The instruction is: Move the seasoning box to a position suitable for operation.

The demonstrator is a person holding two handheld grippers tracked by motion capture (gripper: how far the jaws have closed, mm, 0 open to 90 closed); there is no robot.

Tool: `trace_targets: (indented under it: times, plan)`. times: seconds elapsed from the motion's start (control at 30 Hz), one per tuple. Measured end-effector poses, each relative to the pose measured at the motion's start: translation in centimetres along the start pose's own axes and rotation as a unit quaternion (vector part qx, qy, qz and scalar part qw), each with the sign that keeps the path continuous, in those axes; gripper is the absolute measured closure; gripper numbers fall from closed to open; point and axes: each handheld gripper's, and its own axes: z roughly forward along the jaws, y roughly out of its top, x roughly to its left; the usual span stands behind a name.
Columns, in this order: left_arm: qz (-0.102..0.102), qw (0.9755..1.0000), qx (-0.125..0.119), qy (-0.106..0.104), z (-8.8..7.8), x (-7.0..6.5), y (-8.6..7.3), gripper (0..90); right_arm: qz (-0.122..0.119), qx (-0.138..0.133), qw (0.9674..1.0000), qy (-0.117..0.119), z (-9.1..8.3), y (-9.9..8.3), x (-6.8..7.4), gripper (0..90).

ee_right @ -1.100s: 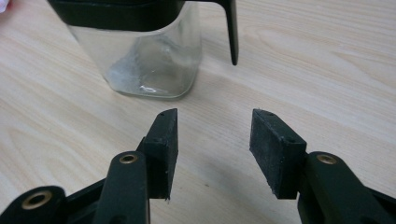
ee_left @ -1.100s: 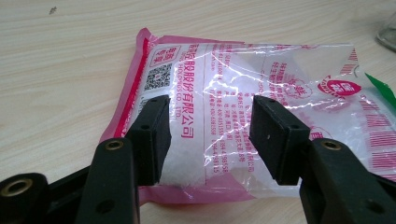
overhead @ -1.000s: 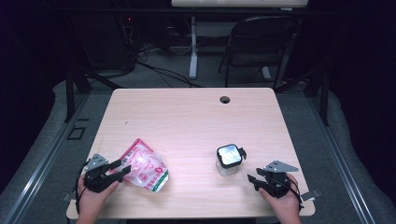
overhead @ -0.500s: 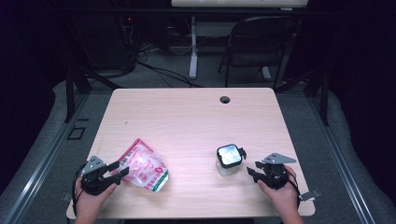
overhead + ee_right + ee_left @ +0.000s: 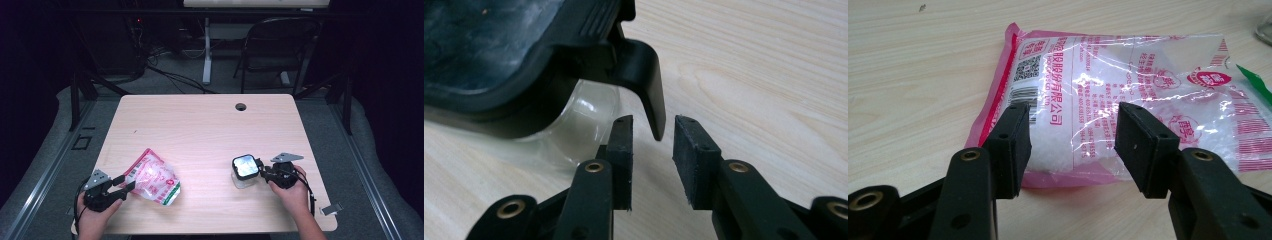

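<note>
So there's a light wood table (image 5: 200, 125) with two things on it: a clear plastic bag (image 5: 152, 177) with pink and red print, lying flat toward the near left; and a small clear container (image 5: 245, 172) with a black clip-on lid, standing toward the near right — the two are well apart.

The left gripper (image 5: 125, 184) sits at the near-left edge of the table, held in the person's left hand (image 5: 92, 220); its jaws are spread wide and point at the bag's near end. In the left gripper view the two pads (image 5: 1010, 145) stand on either side of the bag's (image 5: 1128, 100) bottom edge, right at it, and the gap between them is clearly empty; white grainy stuff shows through the plastic, plus a barcode and a QR code; a green strip shows at the far right corner.

The right gripper (image 5: 261, 172) is just beside the container on its right, in the person's right hand (image 5: 295, 192); its jaws are partly open — a fairly narrow gap. In the right gripper view the lid's black latch tab (image 5: 649, 80) hangs down right in front of that gap (image 5: 651, 145), and I can't tell whether a pad touches it; nothing is pinched.

There's a round cable hole (image 5: 241, 106) near the table's far edge; a dark folding chair (image 5: 280, 45) stands beyond it.
</note>
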Motion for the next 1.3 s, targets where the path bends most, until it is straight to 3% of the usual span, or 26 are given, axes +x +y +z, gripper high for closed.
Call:
trace_targets:
  times: [0.33,0.83,1.2,1.3]
  plan:
    - [-0.007,1.0000,-0.001,0.005,-0.6,0.1,-0.4,49.4,-0.010,0.001,0.9999,-0.006,1.6,1.1,0.1,74.5]
    - [-0.009,0.9999,-0.006,0.010,-0.9,0.1,-0.7,51.2,-0.031,0.002,0.9994,-0.017,1.2,1.1,0.9,78.1]
    - [-0.005,0.9999,-0.012,0.010,-0.9,0.0,-0.5,51.2,-0.071,0.018,0.9973,-0.005,1.0,1.3,4.1,77.6]
    - [-0.006,0.9999,-0.011,0.007,-0.9,0.0,-0.5,51.1,-0.071,0.017,0.9972,0.011,1.1,1.3,5.3,76.5]
